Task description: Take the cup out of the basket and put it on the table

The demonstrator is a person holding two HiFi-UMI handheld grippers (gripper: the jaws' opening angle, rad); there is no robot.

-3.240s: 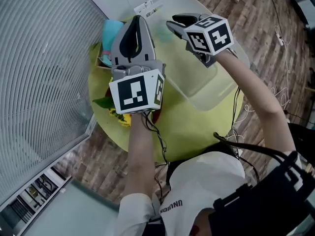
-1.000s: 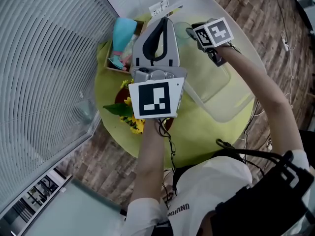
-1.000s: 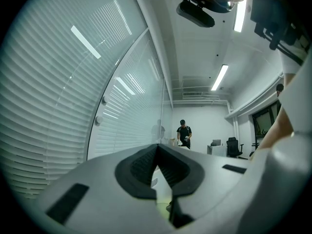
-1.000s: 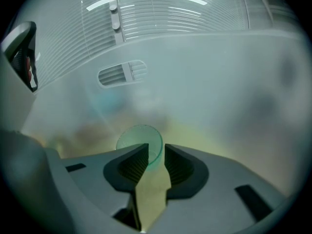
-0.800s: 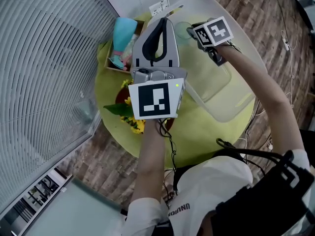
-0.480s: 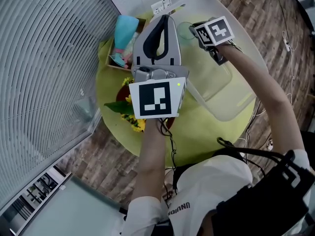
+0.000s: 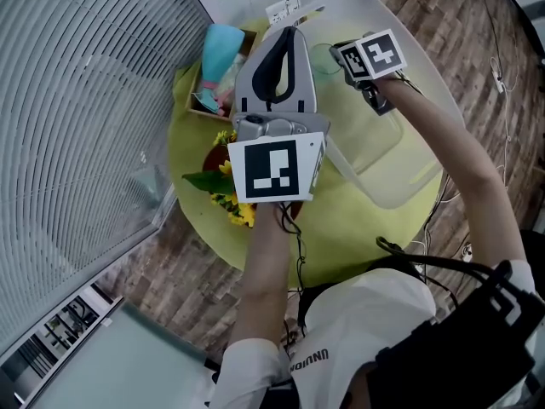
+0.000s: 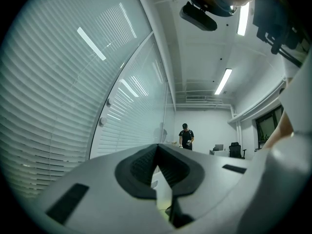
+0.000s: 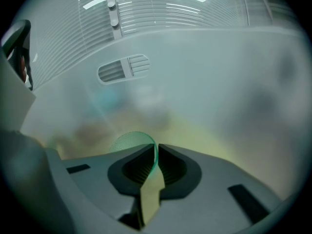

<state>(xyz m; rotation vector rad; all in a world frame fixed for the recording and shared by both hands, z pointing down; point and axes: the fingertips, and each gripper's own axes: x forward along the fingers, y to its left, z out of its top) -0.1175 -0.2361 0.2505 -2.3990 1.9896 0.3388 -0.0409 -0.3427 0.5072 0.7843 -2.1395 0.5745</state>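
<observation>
Jaws of right gripper just closing onto cup rim in basket; left gripper together, empty.

Even ceiling-strip light, dark fisheye corners, milky blur inside basket

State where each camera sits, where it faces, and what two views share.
Head view: on head, down at table; both arms show.
Left gripper view: on left gripper, level toward blinds; shut jaws show.
Right gripper view: on right gripper, into basket; jaws, just closing, pinch cup.
Shared: basket, in head and right gripper views.
</observation>
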